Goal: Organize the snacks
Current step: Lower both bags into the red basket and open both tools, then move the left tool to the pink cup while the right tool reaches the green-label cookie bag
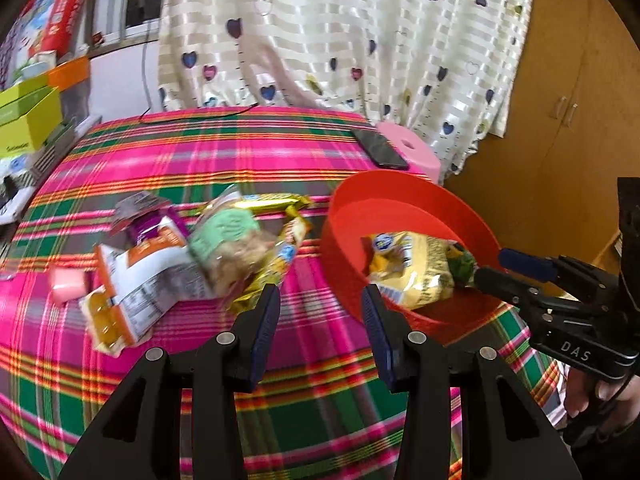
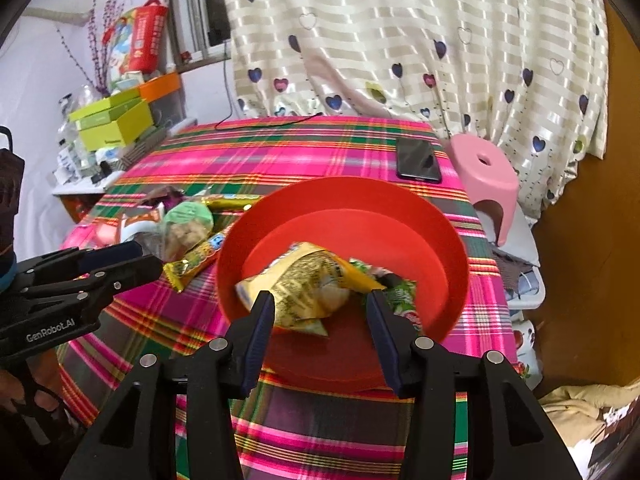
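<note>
Snacks split between 2 places on my plaid-covered table (image 1: 224, 152): 1 yellow packet (image 2: 304, 292) lies inside the red bowl (image 2: 452, 248) with a green wrapper (image 2: 400, 300) beside it, and the rest sit in a loose pile to the bowl's left. My right claw (image 2: 320, 312) hangs over the bowl's near rim, jaws standing apart at a middling width with the yellow packet seen between them but not pinched. My left claw (image 1: 320, 304) points at the gap between pile and bowl, also half wide and holding nothing.

In the pile I make out a clear bag of pale biscuits with a green label (image 1: 228, 240), a gold-foil bar (image 1: 276, 204) behind it, a white-and-orange pouch (image 1: 140, 280), a purple packet (image 1: 156, 228) and a small pink block (image 1: 66, 286); several overlap, so edges are hard to separate in the blur.

These all look light, crinkly and slick, so I judge they will slide if nudged and crumple if squeezed. The biscuits would likely break under a hard pinch. I would take each by a crimped end seam or a free corner, closing gently, and lift clear before carrying it over the rim. The top bag looks easiest to reach.
</note>
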`<state>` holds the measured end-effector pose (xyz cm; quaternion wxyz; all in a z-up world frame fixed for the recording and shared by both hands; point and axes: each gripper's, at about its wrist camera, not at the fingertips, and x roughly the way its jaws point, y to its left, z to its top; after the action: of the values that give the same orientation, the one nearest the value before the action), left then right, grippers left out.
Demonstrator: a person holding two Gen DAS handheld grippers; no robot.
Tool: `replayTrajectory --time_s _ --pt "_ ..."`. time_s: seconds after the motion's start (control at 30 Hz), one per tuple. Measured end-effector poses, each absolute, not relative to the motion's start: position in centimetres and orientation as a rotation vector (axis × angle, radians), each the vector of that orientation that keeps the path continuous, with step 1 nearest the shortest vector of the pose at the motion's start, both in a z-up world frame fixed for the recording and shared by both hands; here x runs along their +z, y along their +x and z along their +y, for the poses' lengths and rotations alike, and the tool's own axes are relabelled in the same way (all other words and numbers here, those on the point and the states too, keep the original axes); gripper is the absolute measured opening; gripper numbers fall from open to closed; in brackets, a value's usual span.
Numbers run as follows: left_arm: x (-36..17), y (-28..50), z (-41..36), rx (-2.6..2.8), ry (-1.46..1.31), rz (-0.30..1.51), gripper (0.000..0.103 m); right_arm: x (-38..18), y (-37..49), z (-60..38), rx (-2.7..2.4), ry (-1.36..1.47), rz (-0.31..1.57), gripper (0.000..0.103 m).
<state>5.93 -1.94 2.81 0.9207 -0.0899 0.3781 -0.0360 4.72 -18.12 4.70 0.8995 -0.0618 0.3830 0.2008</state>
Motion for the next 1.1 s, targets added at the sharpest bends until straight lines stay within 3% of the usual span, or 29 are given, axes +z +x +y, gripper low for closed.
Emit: replayTrajectory --time_s 1.1 --pt "1.3 1.8 9.6 0.166 -0.342 0.738 0.044 5.4 4.8 -8.9 0.582 -0.245 0.78 0.047"
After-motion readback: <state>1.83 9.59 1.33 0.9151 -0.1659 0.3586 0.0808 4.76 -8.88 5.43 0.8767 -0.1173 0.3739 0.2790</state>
